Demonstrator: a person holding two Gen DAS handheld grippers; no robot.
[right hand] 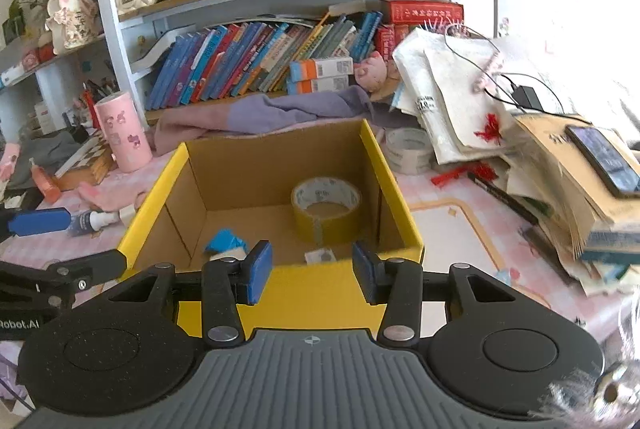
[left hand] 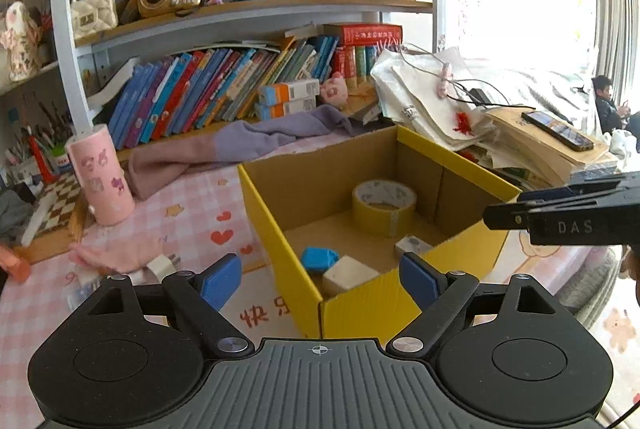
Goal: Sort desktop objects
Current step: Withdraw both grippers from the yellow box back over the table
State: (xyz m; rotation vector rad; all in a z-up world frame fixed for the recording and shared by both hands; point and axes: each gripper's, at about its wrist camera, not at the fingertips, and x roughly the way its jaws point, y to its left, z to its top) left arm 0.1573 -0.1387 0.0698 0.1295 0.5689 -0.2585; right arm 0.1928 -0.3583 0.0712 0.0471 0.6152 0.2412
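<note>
A yellow cardboard box stands open on the pink desk. Inside lie a yellow tape roll, a blue object, a white block and a small white item. My left gripper is open and empty at the box's near left corner. My right gripper is open and empty just before the box's near wall. The right gripper's finger shows in the left wrist view; the left gripper's blue pad shows in the right wrist view.
Left of the box lie a pink cylinder, a white charger plug, a small tube and an orange bottle. A white tape roll and a paper stack with a phone sit right. Bookshelves stand behind.
</note>
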